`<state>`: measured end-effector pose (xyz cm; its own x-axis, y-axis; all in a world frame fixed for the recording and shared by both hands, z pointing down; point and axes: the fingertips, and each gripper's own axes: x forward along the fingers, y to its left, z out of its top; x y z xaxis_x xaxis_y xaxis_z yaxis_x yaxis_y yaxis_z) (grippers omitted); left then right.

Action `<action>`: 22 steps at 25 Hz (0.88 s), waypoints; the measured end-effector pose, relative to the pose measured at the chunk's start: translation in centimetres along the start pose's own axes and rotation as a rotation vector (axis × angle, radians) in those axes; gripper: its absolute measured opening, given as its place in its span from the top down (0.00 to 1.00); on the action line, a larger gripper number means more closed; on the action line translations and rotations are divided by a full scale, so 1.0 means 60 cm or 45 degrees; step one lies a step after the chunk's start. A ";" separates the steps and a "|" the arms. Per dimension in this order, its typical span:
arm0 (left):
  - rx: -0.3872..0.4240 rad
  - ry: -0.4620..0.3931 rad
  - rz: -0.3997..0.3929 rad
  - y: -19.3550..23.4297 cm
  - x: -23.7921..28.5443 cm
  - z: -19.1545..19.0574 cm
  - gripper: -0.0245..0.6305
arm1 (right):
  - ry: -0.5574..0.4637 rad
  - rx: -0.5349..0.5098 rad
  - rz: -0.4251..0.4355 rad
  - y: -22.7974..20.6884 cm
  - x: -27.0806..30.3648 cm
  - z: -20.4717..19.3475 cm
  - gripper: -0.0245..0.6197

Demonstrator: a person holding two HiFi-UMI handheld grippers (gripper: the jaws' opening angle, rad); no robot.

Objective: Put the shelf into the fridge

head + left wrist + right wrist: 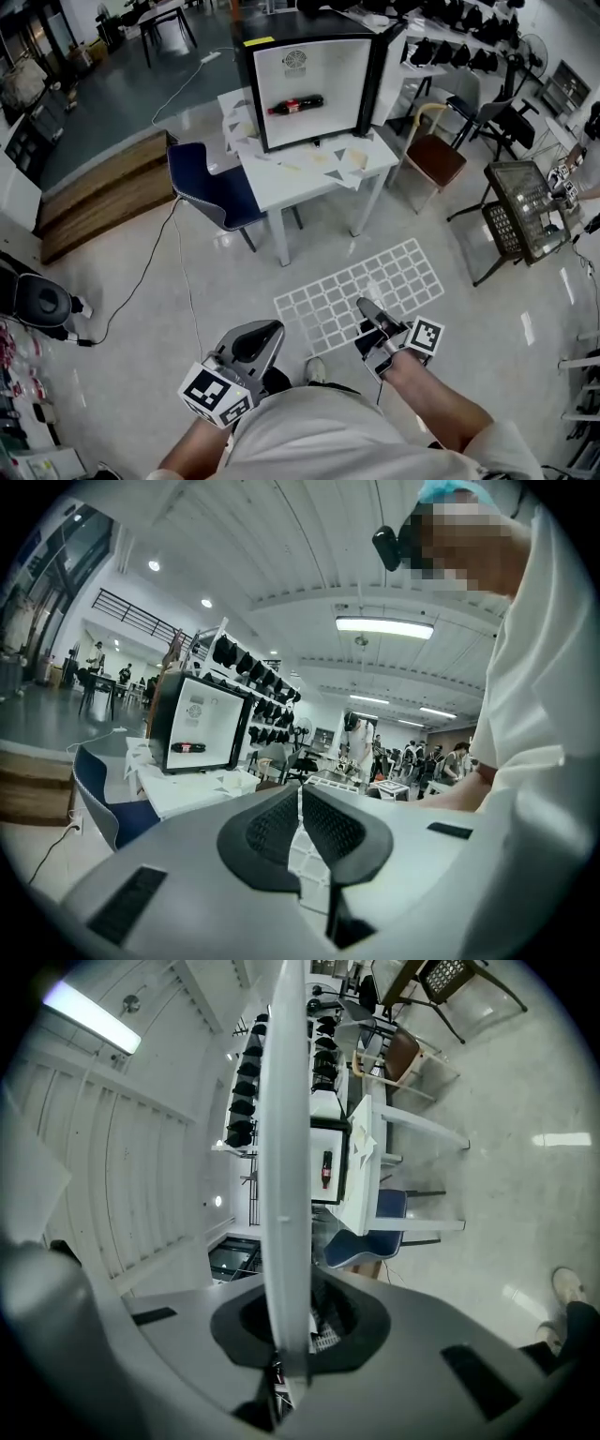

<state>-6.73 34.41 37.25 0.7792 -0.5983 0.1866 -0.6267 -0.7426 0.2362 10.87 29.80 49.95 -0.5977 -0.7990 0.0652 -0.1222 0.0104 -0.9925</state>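
Note:
A white grid shelf [361,291] hangs roughly flat above the floor in front of me. My right gripper [371,317] is shut on its near edge. In the right gripper view the shelf [284,1147] shows edge-on as a white strip clamped between the jaws [291,1354]. My left gripper [255,342] is shut and holds nothing, to the left of the shelf and apart from it; its pads [272,827] meet. The black mini fridge [314,80] stands on a white table [309,178] ahead, door open, with a cola bottle [295,104] lying inside.
A blue chair [211,187] stands left of the table and a brown chair [436,155] to its right. A wire-mesh stand [525,211] is at the far right. A wooden platform [103,192] and a floor cable [178,272] lie to the left.

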 end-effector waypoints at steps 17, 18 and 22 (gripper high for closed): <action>0.008 0.036 -0.121 0.153 0.165 0.060 0.92 | -0.143 0.077 0.040 0.016 0.224 0.183 0.91; 0.014 0.037 -0.139 0.166 0.177 0.069 0.92 | -0.148 0.077 0.039 0.021 0.241 0.195 0.91; 0.030 0.039 -0.187 0.223 0.216 0.098 0.92 | -0.190 0.071 0.048 0.034 0.314 0.248 0.91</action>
<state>-5.03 14.92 37.21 0.8621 -0.4733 0.1808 -0.5054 -0.8286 0.2408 11.12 5.84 47.62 -0.4763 -0.8791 0.0159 -0.0550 0.0117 -0.9984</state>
